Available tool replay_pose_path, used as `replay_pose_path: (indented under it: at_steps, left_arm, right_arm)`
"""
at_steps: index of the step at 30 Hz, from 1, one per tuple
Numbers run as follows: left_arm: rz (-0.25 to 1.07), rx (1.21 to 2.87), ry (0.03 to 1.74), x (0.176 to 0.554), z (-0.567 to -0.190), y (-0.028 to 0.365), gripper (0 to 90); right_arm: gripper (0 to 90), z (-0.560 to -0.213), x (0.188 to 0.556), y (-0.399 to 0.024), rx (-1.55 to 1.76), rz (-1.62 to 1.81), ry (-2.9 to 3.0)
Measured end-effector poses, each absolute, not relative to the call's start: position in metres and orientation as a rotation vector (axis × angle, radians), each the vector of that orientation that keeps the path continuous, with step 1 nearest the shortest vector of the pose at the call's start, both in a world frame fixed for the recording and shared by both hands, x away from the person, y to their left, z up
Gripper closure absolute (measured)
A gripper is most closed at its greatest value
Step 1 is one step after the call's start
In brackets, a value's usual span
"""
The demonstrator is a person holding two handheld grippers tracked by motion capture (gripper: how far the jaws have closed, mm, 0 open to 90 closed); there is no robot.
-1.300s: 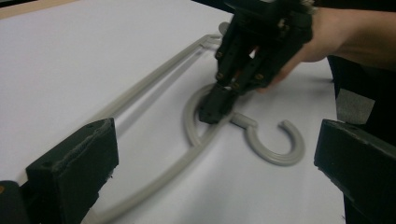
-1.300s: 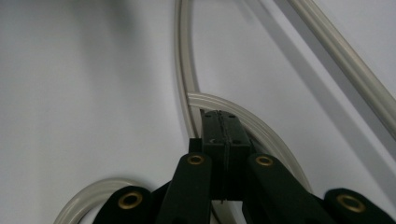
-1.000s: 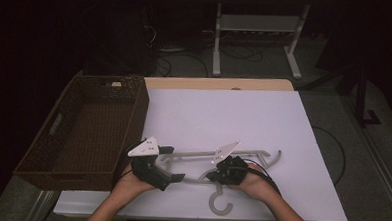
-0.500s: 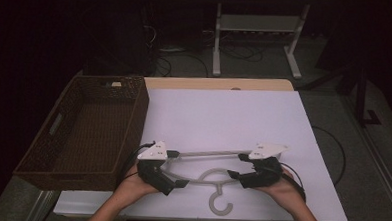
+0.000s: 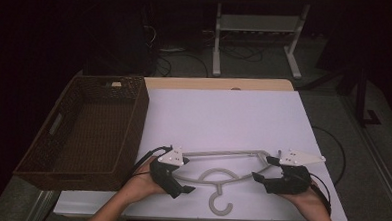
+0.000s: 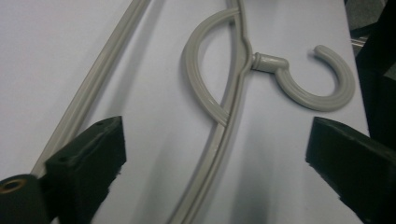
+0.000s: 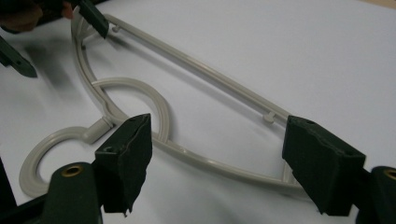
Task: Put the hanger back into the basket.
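Observation:
A grey plastic hanger (image 5: 222,153) lies flat on the white table (image 5: 234,112), its hook (image 5: 219,204) pointing to the front edge. My left gripper (image 5: 183,176) sits at the hanger's left end, open, jaws either side of the curved arm (image 6: 233,107). My right gripper (image 5: 261,168) is at the right end, open, its jaws straddling the hanger's arm and bar (image 7: 201,158). Neither pair of pads (image 7: 126,149) touches the plastic. In the right gripper view, the left gripper (image 7: 53,37) shows at the far end.
A dark wicker basket (image 5: 58,134) stands along the table's left side, close to my left hand. A metal stand (image 5: 258,23) and cables are on the floor behind. A black cable (image 5: 332,146) loops off the right edge.
My right gripper has slid right along the hanger from near its middle to its right end. The left gripper has edged slightly right. The hanger now lies nearly level across the table.

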State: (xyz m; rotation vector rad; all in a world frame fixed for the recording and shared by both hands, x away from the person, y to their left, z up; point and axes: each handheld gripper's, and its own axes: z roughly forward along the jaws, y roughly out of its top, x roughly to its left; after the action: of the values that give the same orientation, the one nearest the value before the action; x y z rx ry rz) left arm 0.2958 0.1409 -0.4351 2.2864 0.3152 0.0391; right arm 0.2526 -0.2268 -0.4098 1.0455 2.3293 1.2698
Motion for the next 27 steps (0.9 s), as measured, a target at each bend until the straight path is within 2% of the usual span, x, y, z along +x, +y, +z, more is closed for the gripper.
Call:
replay_pose_path:
  at_steps: [4,12,13,18,21,27]
  left_arm:
    - [0.026,2.308,0.281,0.297,-0.438,0.138,16.2]
    - [0.027,2.343,0.234,0.298,-0.44,0.133,42.7]
    - [0.032,2.346,0.22,0.298,-0.44,0.132,42.7]
    - [0.018,2.36,0.196,0.3,-0.44,0.13,54.1]
    - [-0.002,2.372,0.185,0.3,-0.442,0.128,58.7]
    - [0.014,2.4,0.161,0.3,-0.444,0.128,65.6]
  right_arm:
    - [23.6,-0.41,0.254,-0.228,1.047,1.28,2.322]
    - [23.5,-0.412,0.255,-0.228,1.042,1.27,2.32]
    - [23.5,-0.412,0.255,-0.228,1.042,1.27,2.32]
    - [23.0,-0.411,0.255,-0.229,1.048,1.276,2.313]
    - [16.5,-0.411,0.255,-0.23,1.058,1.272,2.295]
    - [14.9,-0.412,0.256,-0.229,1.054,1.268,2.3]
